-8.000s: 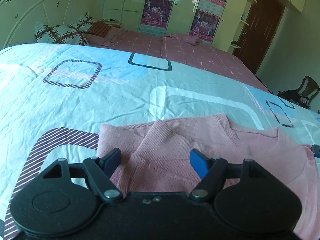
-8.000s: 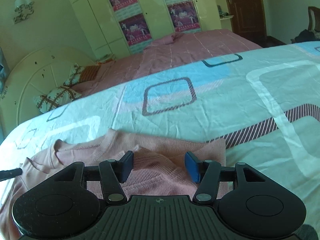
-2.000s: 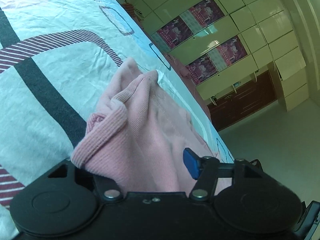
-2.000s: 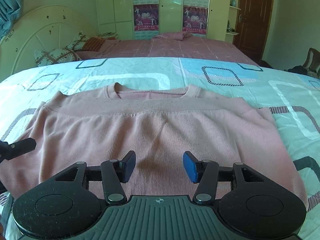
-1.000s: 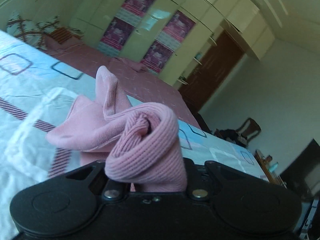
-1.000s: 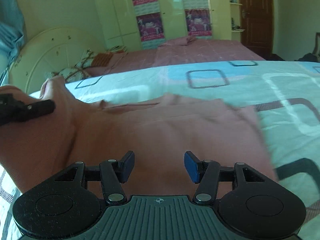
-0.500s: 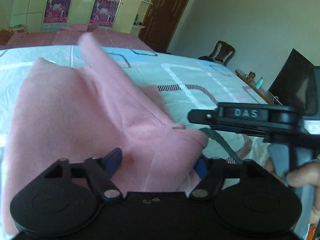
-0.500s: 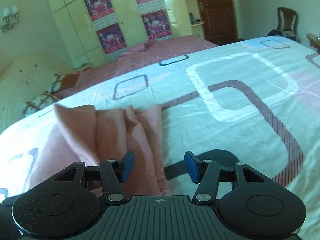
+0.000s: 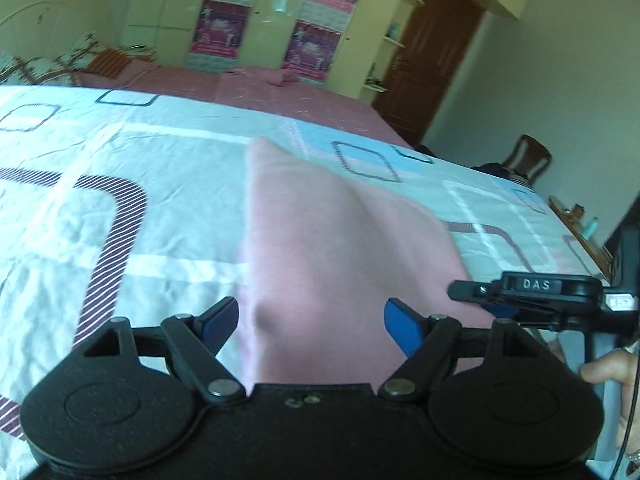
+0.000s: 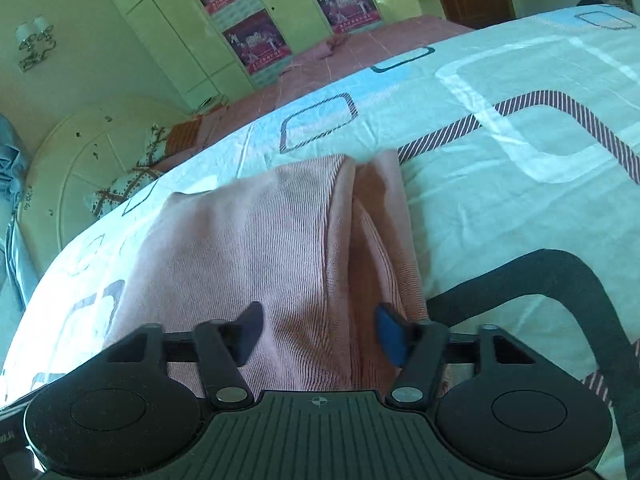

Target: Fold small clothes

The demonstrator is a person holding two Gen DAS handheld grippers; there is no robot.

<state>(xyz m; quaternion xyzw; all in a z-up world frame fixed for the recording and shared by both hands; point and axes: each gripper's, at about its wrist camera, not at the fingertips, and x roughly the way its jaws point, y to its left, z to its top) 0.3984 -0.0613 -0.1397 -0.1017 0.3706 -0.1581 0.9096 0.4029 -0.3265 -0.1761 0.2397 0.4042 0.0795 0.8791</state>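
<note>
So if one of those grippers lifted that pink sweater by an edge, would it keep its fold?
Probably not: the pink sweater is soft ribbed knit, already sagging into loose folds. It looks light, and likely grips the bedsheet rather than sliding.

light: bright daylight | blur: slight motion smear | edges: fisheye bending, dark corners | tint: greenish

Hiding the near edge of the pink sweater (image 9: pixel 320 248) behind the left gripper's (image 9: pixel 312 320) body; cropping the hand (image 9: pixel 612 368) on the right gripper (image 9: pixel 472 292) at the frame edge; blurring the posters (image 9: pixel 216 28).
</note>
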